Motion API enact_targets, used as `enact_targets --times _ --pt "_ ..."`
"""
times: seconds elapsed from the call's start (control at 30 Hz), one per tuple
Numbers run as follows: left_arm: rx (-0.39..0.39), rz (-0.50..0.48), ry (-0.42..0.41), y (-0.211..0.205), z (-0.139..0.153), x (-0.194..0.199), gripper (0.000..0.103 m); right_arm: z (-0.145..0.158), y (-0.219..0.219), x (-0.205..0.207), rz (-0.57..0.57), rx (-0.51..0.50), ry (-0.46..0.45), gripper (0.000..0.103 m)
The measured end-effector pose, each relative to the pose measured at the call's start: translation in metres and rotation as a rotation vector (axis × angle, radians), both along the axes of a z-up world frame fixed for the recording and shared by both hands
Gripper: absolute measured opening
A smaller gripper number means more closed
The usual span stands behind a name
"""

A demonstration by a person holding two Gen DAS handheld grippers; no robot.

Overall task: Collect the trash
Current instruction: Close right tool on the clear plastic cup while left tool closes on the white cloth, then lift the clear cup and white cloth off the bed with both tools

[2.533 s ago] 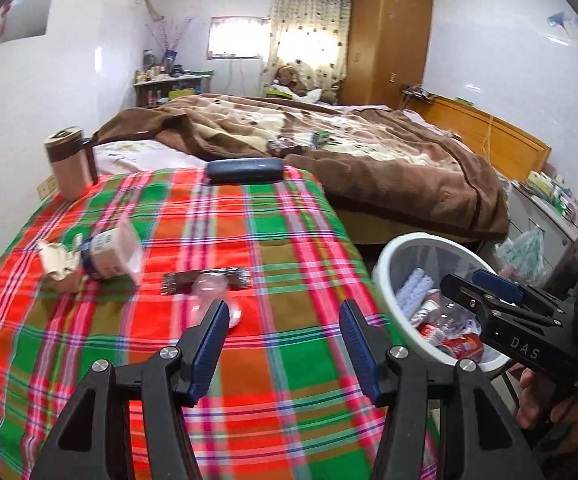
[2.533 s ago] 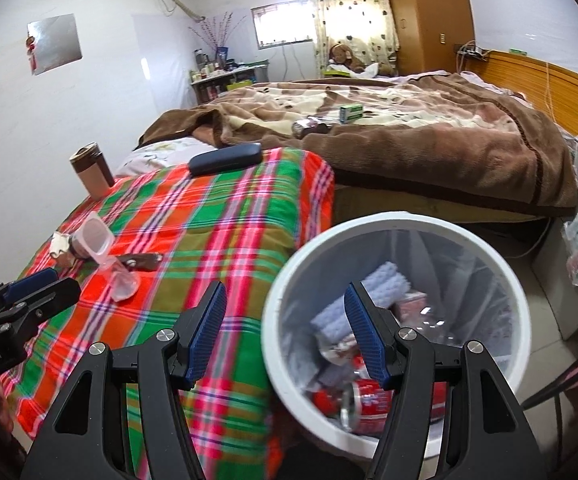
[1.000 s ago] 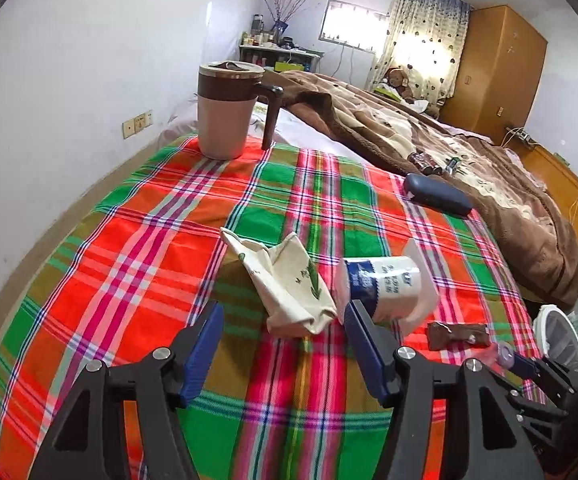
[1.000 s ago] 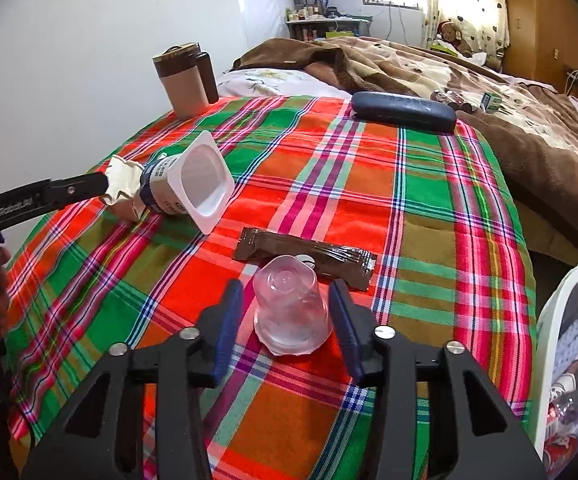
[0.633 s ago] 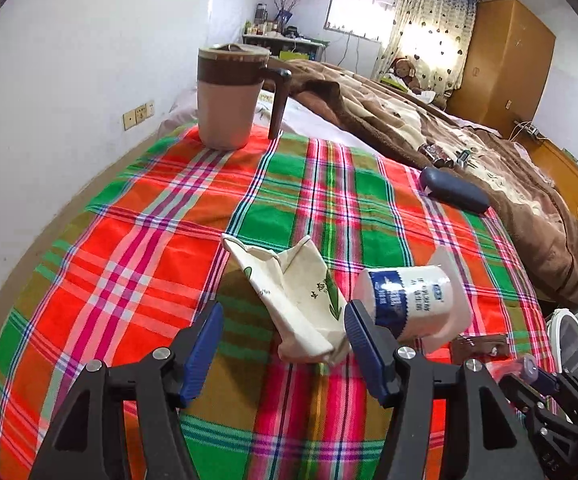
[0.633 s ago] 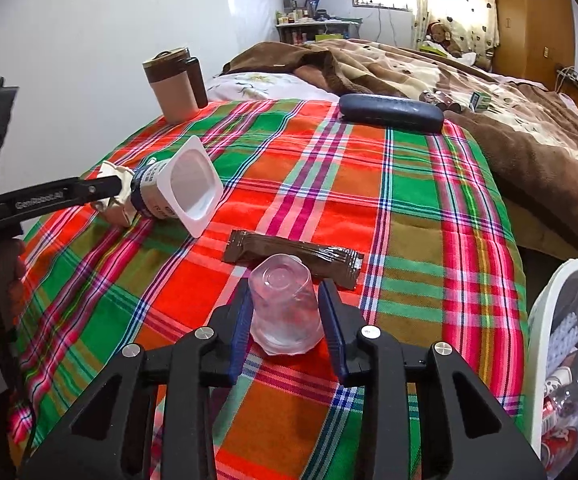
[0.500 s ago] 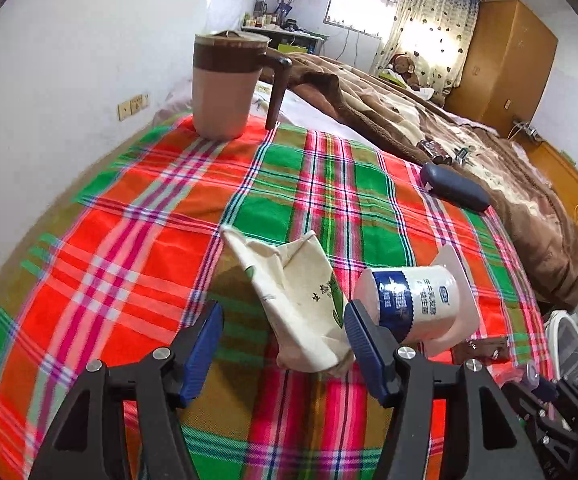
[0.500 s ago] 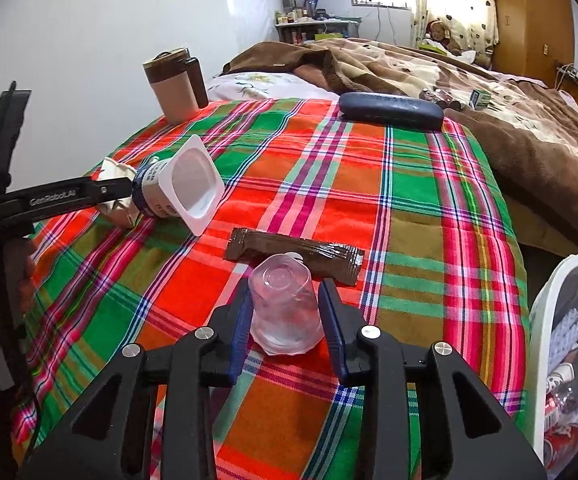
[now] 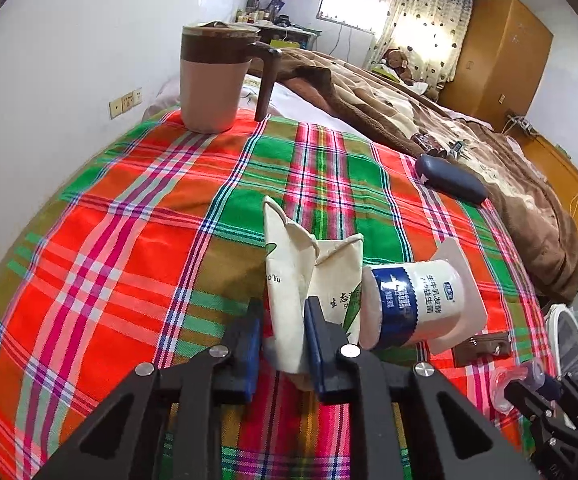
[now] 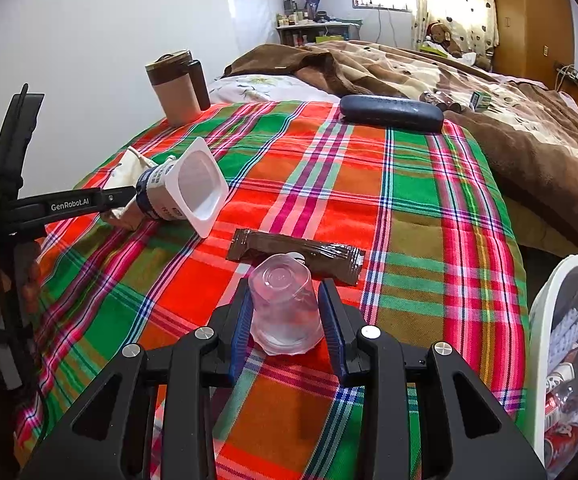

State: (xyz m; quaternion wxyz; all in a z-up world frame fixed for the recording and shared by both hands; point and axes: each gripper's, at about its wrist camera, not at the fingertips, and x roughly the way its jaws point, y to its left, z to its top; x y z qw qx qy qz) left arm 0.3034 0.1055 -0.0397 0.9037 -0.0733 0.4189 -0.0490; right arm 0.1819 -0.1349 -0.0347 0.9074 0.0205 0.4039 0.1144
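Observation:
In the left wrist view my left gripper (image 9: 283,320) is shut on a crumpled cream paper bag (image 9: 289,248) with green print, which lies on the plaid cloth. A white yogurt cup (image 9: 417,300) with a blue label lies on its side right of the bag and touches it. In the right wrist view my right gripper (image 10: 286,296) is shut on an upturned clear plastic cup (image 10: 279,280). Just beyond that cup lies a brown snack wrapper (image 10: 301,250). The left gripper (image 10: 125,200) shows there at the left, beside the yogurt cup (image 10: 193,192).
A white bin (image 10: 545,308) with trash inside stands off the cloth's right edge. A brown-lidded mug (image 9: 217,80) stands at the far corner near the wall. A dark glasses case (image 10: 391,114) lies at the far edge, before a bed with a brown blanket (image 10: 529,140).
The left gripper moved in and down over the paper bag and its jaws closed on it, bunching it up. The right gripper's jaws narrowed onto the clear cup, then held still.

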Motion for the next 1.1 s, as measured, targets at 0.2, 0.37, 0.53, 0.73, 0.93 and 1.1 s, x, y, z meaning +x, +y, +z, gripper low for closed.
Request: enact_targets --times 0.2,0.37,0.53,0.73,0.93,1.1 --pt "0.029 -0.003 -0.014 -0.001 0.004 -0.007 0.019 0.0 0.0 0.0 0.002 0.003 -0.004 0.034" --pt "0.037 0.007 -0.037 0.002 0.011 -0.02 0.019 0.002 0.0 -0.003 -0.007 0.0 -0.015 0.034" --pt "0.03 0.013 -0.052 0.005 0.019 -0.035 0.019 0.004 -0.001 -0.007 -0.007 0.011 -0.024 0.034" --pt "0.027 0.025 -0.077 0.007 0.028 -0.053 0.019 0.008 -0.001 -0.013 -0.003 0.013 -0.042 0.034" --pt "0.024 0.03 -0.105 0.007 0.041 -0.074 0.019 0.015 -0.007 -0.021 -0.016 0.036 -0.062 0.034" --pt "0.03 0.013 -0.135 -0.002 0.053 -0.092 0.019 0.021 -0.013 -0.029 -0.023 0.051 -0.081 0.034"
